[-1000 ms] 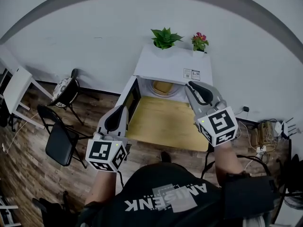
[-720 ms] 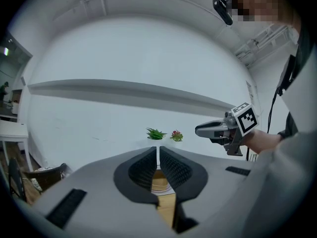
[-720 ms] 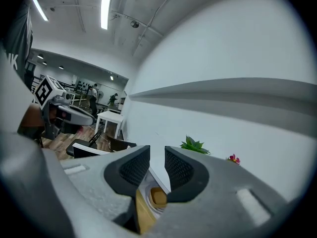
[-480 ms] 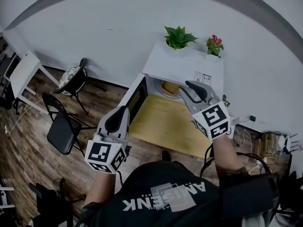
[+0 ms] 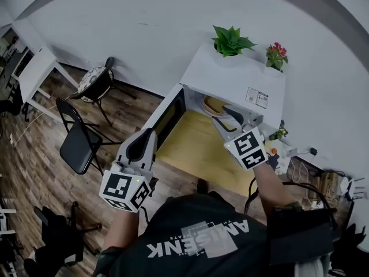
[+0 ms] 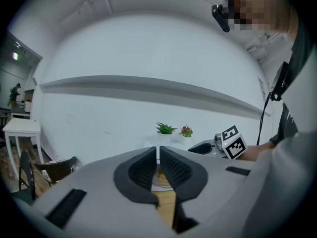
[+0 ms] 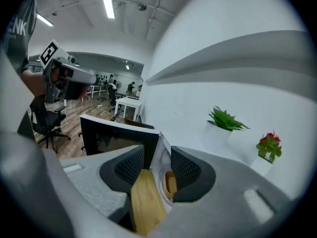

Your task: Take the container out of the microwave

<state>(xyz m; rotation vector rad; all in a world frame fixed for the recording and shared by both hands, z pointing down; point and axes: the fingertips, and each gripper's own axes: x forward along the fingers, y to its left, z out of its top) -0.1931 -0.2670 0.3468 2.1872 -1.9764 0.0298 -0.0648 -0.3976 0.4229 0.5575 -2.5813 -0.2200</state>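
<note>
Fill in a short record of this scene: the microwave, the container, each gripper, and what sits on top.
Microwave: white, on a wooden table, door swung open
Container: yellowish, inside the microwave, not yet gripped
Right gripper: facing the opening, jaws have just been opening, nothing between them
Left gripper: held back, jaws nearly together, empty
On top: green plant and flowering plant

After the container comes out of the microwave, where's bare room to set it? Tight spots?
Free: wooden tabletop in front of the microwave, between the open door and the right tool; the microwave's top, forward of the green plant and the flowering plant. Crowded: the oven mouth, where the right tool, jaws just opened, nothing between them, hangs before the container.
</note>
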